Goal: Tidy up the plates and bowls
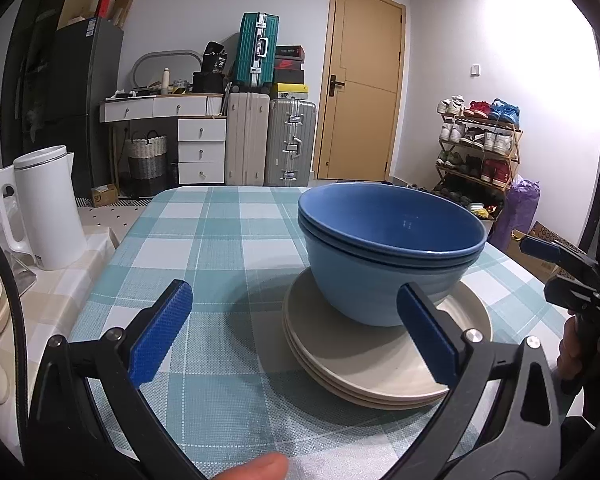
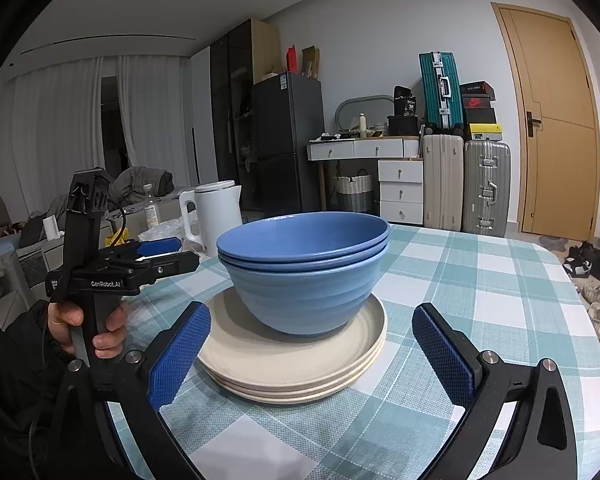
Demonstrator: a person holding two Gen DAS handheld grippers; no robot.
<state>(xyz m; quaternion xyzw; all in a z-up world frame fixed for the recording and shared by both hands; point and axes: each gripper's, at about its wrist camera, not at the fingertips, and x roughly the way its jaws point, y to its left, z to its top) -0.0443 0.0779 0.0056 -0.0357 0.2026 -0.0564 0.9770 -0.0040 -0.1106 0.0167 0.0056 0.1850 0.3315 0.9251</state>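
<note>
— Over the checked worktop (image 1: 220, 240), near the stack: left claw (image 1: 296, 336) spread wide, gripping nothing; right claw (image 2: 312, 354) spread wide too, holding nothing.

— And ahead of the claws?

— Three blue bowls (image 2: 304, 264) nested upright, sitting on three cream plates (image 2: 296, 364) stacked flat, right between the right claw's pads (image 2: 178, 354), untouched.

— Beyond that?

— White kettle (image 1: 48, 208) off the worktop's left edge, well apart from the stack. Hand (image 2: 88, 328) gripping the left claw's handle.
</note>
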